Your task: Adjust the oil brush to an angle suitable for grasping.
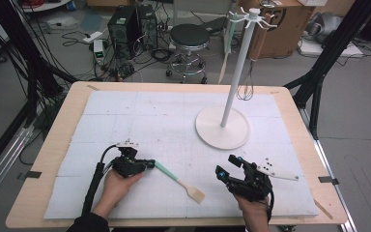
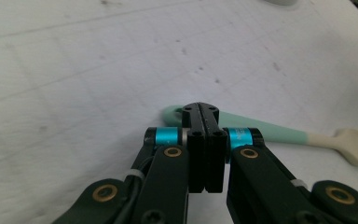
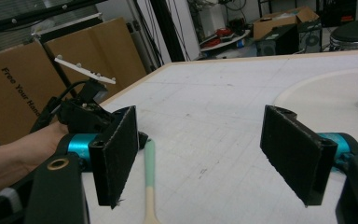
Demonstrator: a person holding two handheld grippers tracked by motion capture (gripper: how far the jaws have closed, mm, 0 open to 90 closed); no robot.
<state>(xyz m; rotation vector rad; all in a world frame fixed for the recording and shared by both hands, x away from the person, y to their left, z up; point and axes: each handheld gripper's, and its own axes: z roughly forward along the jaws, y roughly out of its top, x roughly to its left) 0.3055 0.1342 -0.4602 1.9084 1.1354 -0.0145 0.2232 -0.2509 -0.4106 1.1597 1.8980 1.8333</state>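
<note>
1. High view: the left gripper (image 1: pixel 147 163) sits at the mint-green handle end of a spatula (image 1: pixel 179 181), which lies flat on the tabletop (image 1: pixel 53 159) near its front edge, wooden blade pointing toward the right gripper (image 1: pixel 226 170).
2. Left gripper view: its fingers (image 2: pixel 205 140) are fully closed, pad against pad. The handle end lies just past the tips; whether the tips pinch it or only rest above it cannot be told. The spatula does not appear lifted.
3. Right gripper view: its fingers (image 3: pixel 119 154) stand wide apart and hold nothing. They hover over the mat, facing the spatula and the other gripper.
4. Step in hand, as judged: securing the spatula by its handle, probably for hanging on the utensil stand (image 1: pixel 224 123).
5. Next move, as judged: confirm the grip on the handle end, then raise the spatula clear of the mat. The hanging hole at the handle tip must stay uncovered if it is to meet a hook. The free gripper could steady the blade end.
6. Surface: a white gridded mat (image 1: pixel 125 116) covers the wooden tabletop. The stand's round base sits right of centre; a whisk (image 1: pixel 246 87) and another utensil hang from its hooks.
7. Room: a black stool (image 1: pixel 188 43), computer towers (image 1: pixel 130 24), loose cables and cardboard boxes (image 1: pixel 290 21) occupy the floor beyond.
</note>
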